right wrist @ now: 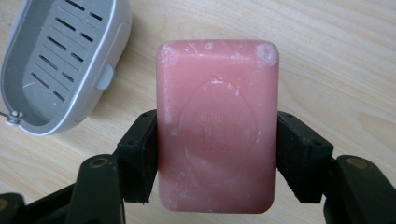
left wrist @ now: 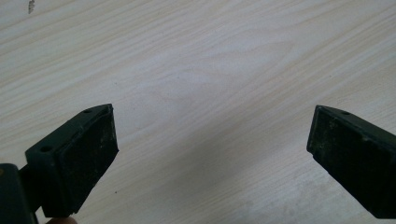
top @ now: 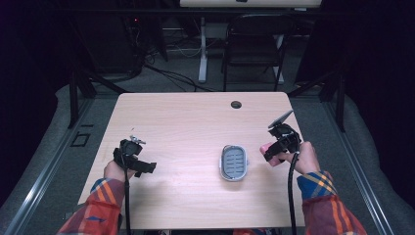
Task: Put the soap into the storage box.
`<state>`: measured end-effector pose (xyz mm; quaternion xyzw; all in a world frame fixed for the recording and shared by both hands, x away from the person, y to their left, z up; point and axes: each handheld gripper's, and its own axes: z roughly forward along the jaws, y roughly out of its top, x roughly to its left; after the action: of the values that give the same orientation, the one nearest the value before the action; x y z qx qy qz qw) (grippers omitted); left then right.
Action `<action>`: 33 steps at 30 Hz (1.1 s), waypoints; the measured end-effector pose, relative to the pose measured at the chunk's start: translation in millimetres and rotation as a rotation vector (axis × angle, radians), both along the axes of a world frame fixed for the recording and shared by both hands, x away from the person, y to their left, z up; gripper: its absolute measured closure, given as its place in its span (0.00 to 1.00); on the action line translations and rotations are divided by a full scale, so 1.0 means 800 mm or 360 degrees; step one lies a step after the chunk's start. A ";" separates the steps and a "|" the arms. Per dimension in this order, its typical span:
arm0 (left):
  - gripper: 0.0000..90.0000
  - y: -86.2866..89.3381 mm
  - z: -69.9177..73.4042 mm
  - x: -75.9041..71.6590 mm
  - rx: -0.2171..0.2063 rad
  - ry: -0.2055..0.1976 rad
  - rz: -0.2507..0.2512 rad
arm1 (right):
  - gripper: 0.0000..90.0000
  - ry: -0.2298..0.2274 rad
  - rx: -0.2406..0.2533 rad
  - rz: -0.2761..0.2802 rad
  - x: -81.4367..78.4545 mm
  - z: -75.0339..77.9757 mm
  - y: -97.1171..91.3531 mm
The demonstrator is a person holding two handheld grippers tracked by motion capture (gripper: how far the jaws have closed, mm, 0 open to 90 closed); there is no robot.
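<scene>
A pink bar of soap [right wrist: 217,126] is clamped between the two black jaws of my right gripper [right wrist: 217,156], held flat above the wooden table. In the high view the soap [top: 265,147] shows as a pink patch at the tip of the right gripper [top: 275,149], just right of the grey soap dish [top: 234,162]. The dish [right wrist: 56,65] is empty, with a slotted floor, and lies to the upper left of the soap in the right gripper view. My left gripper [left wrist: 210,140] stands open over bare wood, nothing between its jaws; it rests at the table's left side [top: 132,159].
The light wooden table [top: 195,122] has a round cable hole [top: 236,104] near its far edge. A black chair [top: 254,46] and desk legs stand beyond the table. Plaid sleeves come in from the bottom corners.
</scene>
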<state>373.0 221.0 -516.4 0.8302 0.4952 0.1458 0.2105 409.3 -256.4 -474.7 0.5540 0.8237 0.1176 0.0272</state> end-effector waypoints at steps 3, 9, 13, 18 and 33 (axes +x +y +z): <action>0.02 -0.002 0.001 -0.001 0.0001 -0.0007 -0.0005 | 0.41 -0.0001 0.0005 0.0013 0.001 0.005 0.005; 0.02 -0.002 0.001 0.000 -0.0005 -0.0008 -0.0005 | 0.41 0.0000 -0.0016 0.0051 0.004 0.020 0.014; 0.02 -0.002 0.001 0.001 -0.0009 -0.0007 -0.0008 | 0.41 -0.0013 -0.0016 0.0051 0.005 0.029 0.023; 0.02 -0.003 0.001 0.000 -0.0019 -0.0016 -0.0013 | 0.41 -0.0012 -0.0036 0.0061 0.005 0.034 0.033; 0.02 -0.004 0.001 0.000 -0.0021 -0.0025 -0.0021 | 0.41 0.0038 -0.0081 0.0135 0.010 0.029 0.066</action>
<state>373.3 217.8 -515.2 0.8309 0.4890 0.1475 0.2209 416.9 -203.7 -451.7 0.5191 0.8494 0.0911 0.0264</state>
